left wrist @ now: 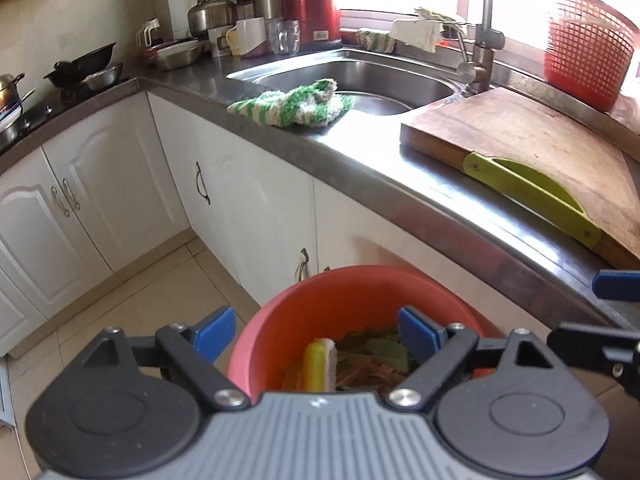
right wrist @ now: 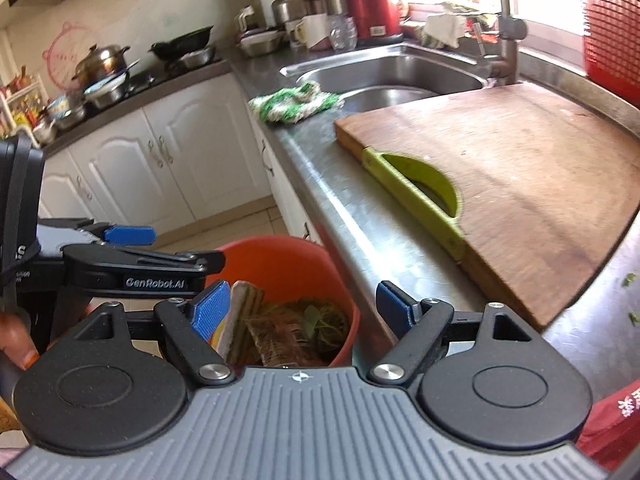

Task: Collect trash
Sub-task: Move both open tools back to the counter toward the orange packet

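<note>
An orange bin [left wrist: 352, 280] stands on the floor against the counter's cabinets. Inside it lie green leaves [left wrist: 380, 348], brownish scraps and an upright yellow sponge [left wrist: 318, 364]. My left gripper [left wrist: 316, 332] hangs over the bin's mouth, open, with nothing between its blue pads. In the right wrist view the same bin [right wrist: 280, 256] holds the sponge [right wrist: 240, 316] and leaves [right wrist: 320, 316]. My right gripper [right wrist: 303, 309] is open above it and holds nothing. The left gripper's body [right wrist: 132, 268] sits just to its left.
A wooden cutting board [right wrist: 520, 184] with a green handle lies on the steel counter. A green striped cloth [left wrist: 296, 104] rests at the sink [left wrist: 360, 76] edge. A red basket [left wrist: 588, 48] stands by the window. Small green bits [right wrist: 630, 280] lie on the counter at right.
</note>
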Motion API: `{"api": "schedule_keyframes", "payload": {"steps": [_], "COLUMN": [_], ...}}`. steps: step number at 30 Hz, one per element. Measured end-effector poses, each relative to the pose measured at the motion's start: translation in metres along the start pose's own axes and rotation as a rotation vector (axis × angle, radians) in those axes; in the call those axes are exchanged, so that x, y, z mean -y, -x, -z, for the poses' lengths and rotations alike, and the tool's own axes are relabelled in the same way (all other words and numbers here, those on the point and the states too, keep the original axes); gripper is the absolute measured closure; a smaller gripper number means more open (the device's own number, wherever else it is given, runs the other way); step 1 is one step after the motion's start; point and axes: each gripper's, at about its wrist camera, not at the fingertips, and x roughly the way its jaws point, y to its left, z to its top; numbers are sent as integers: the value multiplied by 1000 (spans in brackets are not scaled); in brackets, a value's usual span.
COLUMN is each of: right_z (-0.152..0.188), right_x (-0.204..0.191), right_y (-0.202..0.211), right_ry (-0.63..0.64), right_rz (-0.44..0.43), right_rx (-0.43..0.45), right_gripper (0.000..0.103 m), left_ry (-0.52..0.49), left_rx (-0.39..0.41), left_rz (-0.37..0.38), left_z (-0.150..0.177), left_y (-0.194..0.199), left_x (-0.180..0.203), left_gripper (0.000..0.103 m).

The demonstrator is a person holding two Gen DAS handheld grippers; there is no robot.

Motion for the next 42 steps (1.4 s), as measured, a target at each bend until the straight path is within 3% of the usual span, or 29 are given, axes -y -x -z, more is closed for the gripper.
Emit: {"api": "schedule_keyframes", "payload": {"steps": [22,42], "right_z": [24,41], "right_x": [42,65], "right_y": [36,65], "right_ry": [-138,-239], "right_rz": [102,174], "right_rx": [147,218], "right_gripper": [3,3], "left_ry": [-129,-198], "left_rx": [72,90], "left_rz": [27,15], "left_z": [-15,-16], "left_y": [31,51], "left_x": [56,103], "left_gripper": [11,9]}}
